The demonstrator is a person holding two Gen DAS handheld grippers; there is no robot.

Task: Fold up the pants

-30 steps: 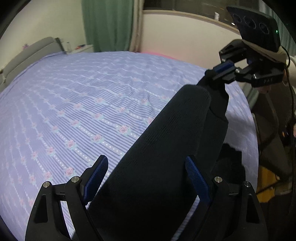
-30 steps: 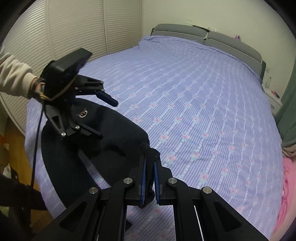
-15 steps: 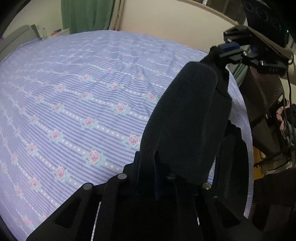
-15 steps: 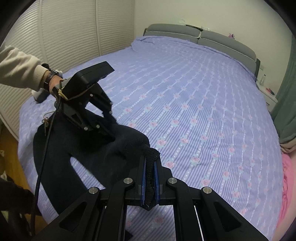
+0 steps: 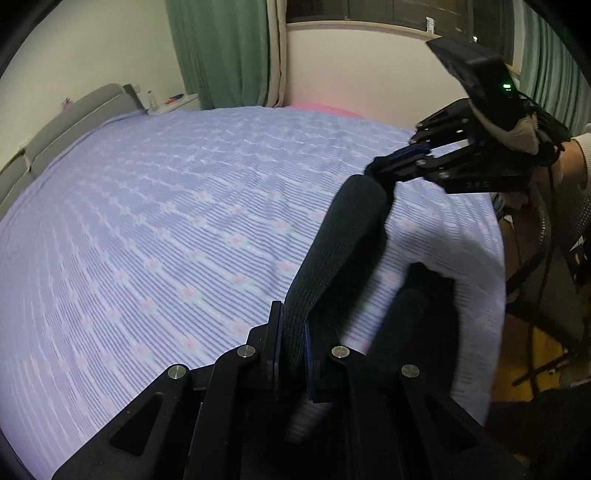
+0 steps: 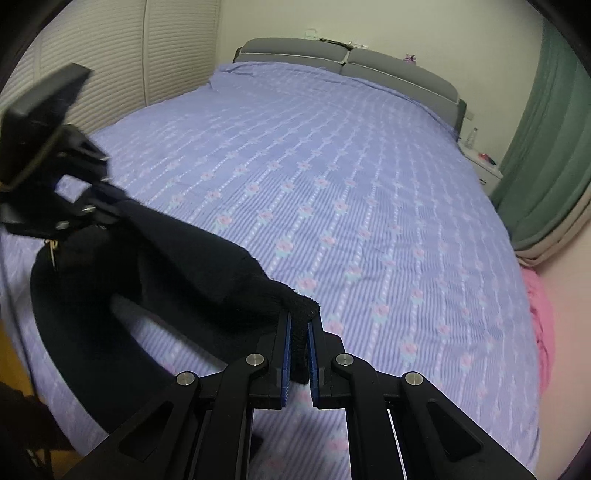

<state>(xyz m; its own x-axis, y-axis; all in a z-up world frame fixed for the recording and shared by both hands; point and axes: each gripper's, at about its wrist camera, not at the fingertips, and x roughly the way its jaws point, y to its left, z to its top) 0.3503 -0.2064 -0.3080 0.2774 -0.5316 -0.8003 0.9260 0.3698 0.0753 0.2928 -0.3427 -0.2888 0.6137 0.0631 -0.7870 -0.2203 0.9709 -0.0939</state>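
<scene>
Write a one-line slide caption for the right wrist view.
Right gripper and left gripper both pinch black pants over the floral bedsheet.

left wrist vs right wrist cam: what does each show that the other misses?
Only left wrist: the window and the person's sleeve behind the right gripper.

Only right wrist: the louvered wardrobe doors and the pink fabric at the bed's edge.

Both: the black pants stretched over the lilac floral bedsheet, each gripper's jaws shut on them, left gripper included, plus the grey headboard and green curtain.
</scene>
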